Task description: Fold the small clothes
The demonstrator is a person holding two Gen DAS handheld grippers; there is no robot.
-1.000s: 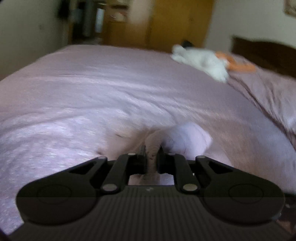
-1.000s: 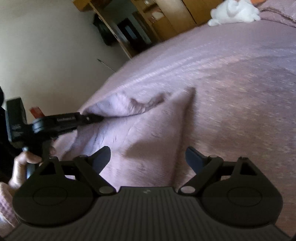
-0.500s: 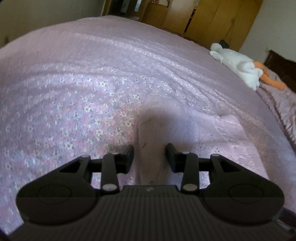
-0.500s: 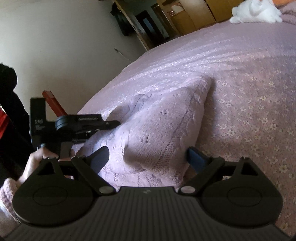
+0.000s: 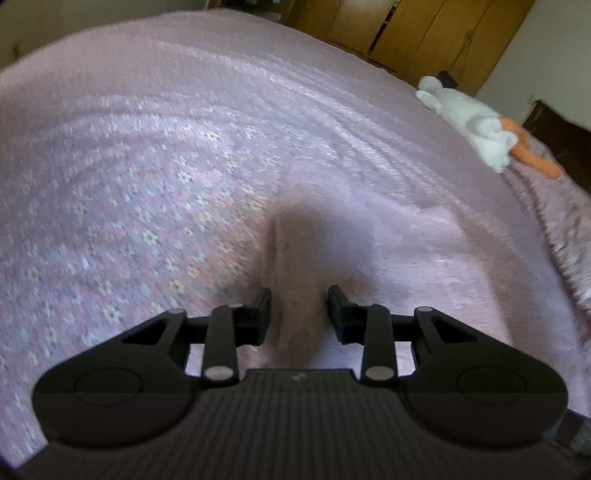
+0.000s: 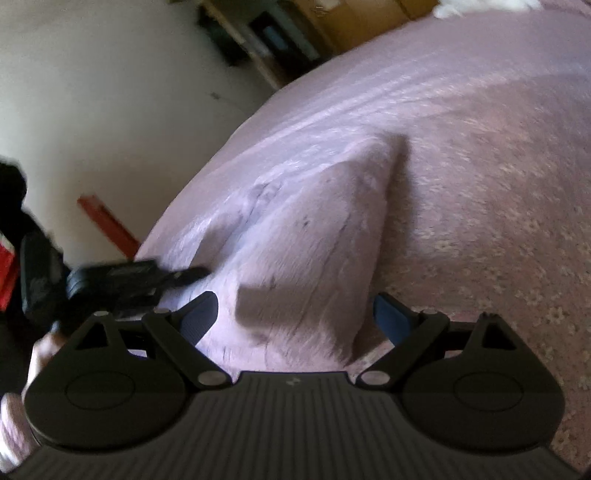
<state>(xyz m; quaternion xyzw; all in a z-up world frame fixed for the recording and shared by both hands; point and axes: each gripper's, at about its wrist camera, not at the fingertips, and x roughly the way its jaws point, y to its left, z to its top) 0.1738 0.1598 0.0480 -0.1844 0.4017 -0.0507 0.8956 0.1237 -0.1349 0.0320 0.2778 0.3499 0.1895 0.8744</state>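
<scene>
Black plastic up front in both views. The left gripper (image 5: 299,314) has its jaws parted w/ a raised fold of the pink knit garment (image 5: 369,251) running up between the fingers, not pinched as far as I can see, there's a gap either side. The right gripper (image 6: 295,314) is spread wide, hanging over the near end of the same garment (image 6: 306,258), not touching it afaict. The garment lies on the pink flowery bedspread (image 5: 129,184), bunched into a ridge w/ one corner poking up toward the far side. In the right cam you can see the left gripper at the garment's left edge, w/ a hand (image 6: 40,354) on its handle. Further back a white plush toy (image 5: 469,122) sits near the headboard end, then wooden wardrobe doors (image 5: 424,33). Both shots are kinda blurry tbh.
</scene>
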